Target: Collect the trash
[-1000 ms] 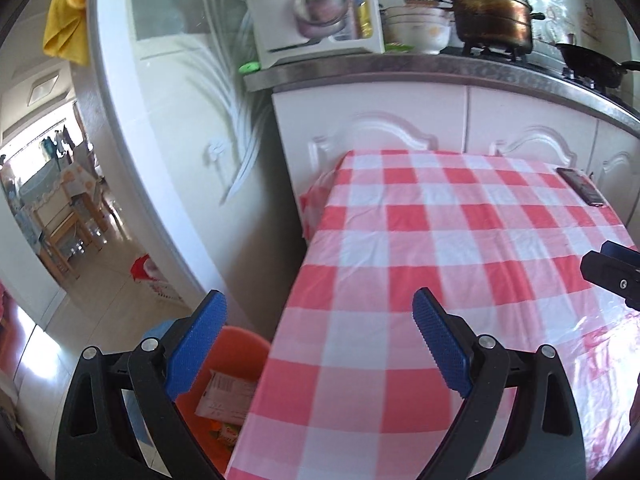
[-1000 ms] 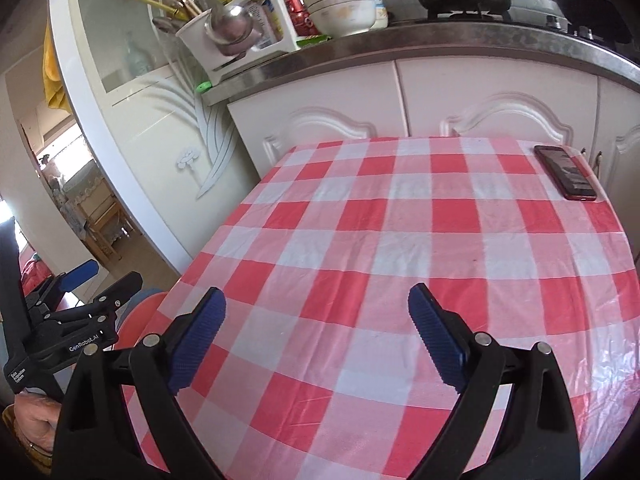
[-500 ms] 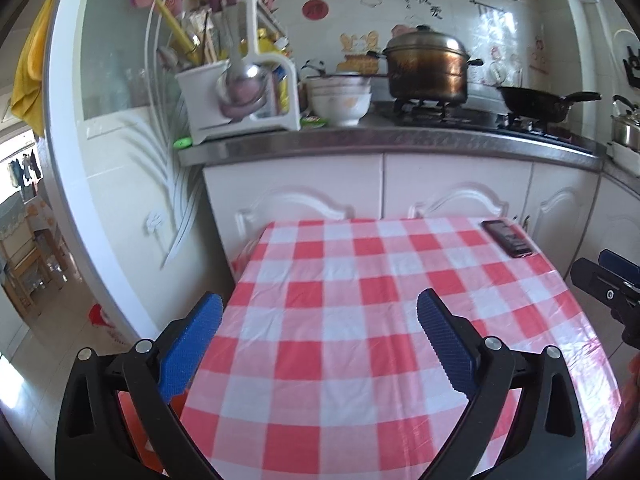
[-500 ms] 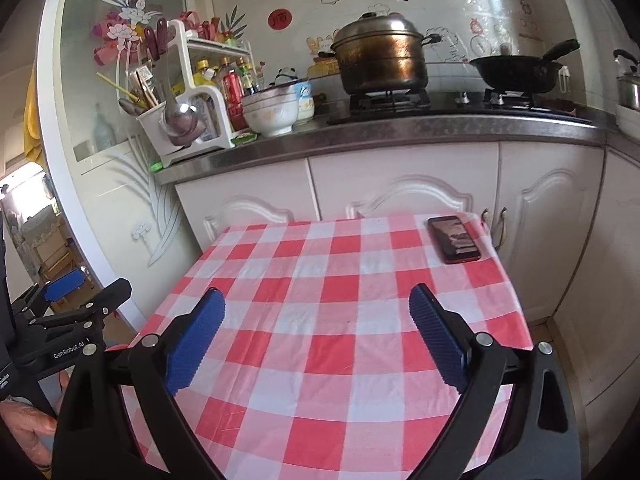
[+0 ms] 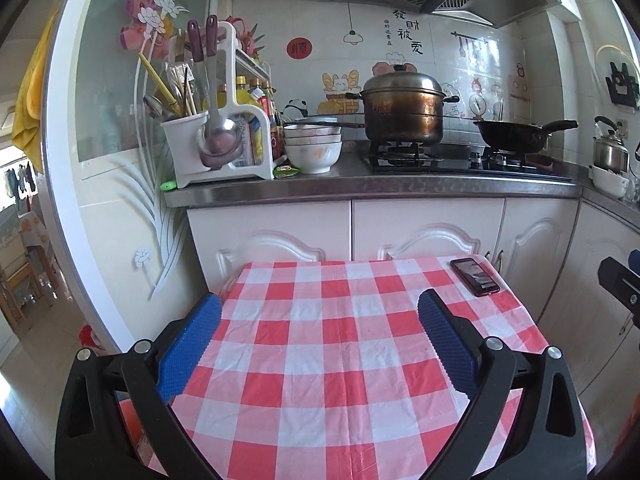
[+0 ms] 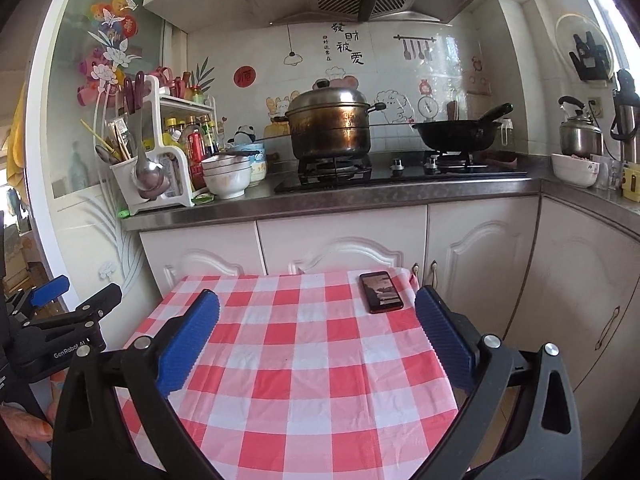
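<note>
Black gripper (image 5: 319, 320) frames w/ blue ribbed pads (image 5: 192, 350), silver screws.

Chinese lettering on a kitchen wall, a maker's name on a handheld gripper

Black characters on the tiled wall (image 6: 400, 92) behind the stove read 發財被爱, a column of smaller characters beside them too small to read; a round red sticker (image 6: 244, 76) further left on the same wall carries one character, apparently 順. The left gripper (image 6: 68, 300), seen at the edge of the right wrist view, bears white lettering "GenRobot" on its black body, followed by letters that look like "AI". Labels on the bottles (image 6: 196, 144) in the white rack are blurred past reading, and the phone (image 6: 380, 291) lying on the checked tablecloth shows nothing legible on its screen.
</note>
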A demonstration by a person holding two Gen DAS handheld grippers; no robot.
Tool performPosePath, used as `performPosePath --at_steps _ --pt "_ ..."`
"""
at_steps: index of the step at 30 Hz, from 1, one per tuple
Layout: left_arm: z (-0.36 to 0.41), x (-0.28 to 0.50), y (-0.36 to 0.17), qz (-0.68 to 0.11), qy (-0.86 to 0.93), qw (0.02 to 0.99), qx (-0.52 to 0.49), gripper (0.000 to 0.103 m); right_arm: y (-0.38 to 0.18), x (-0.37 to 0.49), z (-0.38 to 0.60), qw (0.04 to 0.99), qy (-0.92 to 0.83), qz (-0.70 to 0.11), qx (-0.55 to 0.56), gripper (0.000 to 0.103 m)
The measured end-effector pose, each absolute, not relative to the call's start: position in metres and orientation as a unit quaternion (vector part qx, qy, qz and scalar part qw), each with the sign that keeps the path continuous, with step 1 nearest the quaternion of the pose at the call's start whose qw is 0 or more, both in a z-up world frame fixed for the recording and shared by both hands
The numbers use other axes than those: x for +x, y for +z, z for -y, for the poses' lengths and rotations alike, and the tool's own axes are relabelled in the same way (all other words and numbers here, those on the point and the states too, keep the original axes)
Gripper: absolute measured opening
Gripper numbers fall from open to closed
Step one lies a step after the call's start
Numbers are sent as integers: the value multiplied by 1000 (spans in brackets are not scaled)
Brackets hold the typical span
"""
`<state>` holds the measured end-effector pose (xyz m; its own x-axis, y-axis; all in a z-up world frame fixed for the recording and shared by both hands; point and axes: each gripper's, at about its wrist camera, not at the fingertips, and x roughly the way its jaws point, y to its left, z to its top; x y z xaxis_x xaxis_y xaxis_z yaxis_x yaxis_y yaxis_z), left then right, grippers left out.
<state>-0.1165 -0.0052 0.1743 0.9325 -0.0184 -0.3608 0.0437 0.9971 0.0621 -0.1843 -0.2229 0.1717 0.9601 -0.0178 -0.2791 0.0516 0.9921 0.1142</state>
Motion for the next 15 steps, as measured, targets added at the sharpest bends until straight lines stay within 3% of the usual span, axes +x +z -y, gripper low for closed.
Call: performPosePath --at_steps 15 --pt "12 -142 198 -147 -34 988 33 98 198 -217 216 994 -41 -97 35 99"
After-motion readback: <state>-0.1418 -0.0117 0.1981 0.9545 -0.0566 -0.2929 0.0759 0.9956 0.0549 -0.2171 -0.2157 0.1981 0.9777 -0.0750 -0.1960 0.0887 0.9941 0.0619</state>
